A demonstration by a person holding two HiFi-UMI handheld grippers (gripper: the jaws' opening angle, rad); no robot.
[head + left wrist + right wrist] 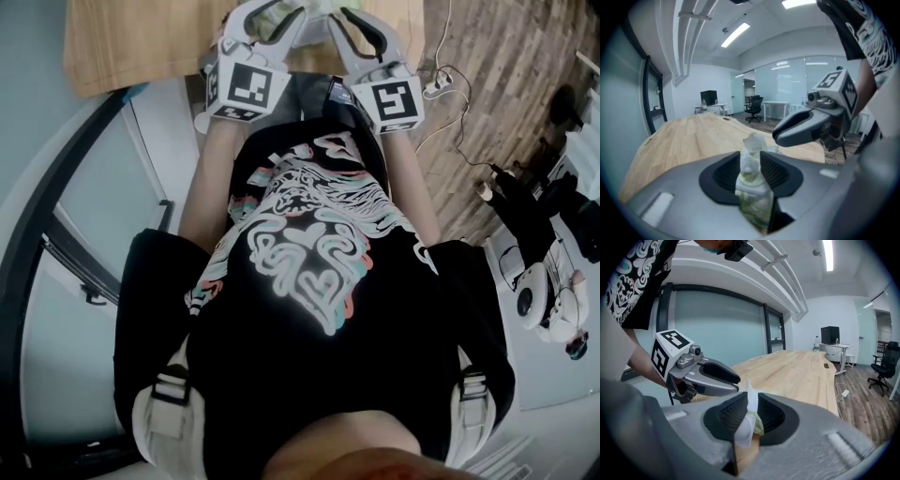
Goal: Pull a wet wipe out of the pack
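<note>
The white wet wipe [751, 394] stands partly drawn from the soft green-printed pack [754, 206], over the near edge of the pale wooden desk [689, 136]. Pulling it clear seems left to do. The right gripper [752, 411] pinches the wipe. The left gripper [751, 164] has its jaws somewhat parted, with the pack loose between them (touching, hardly squeezed). Both hands reach forward side by side, tilted downward.
</note>
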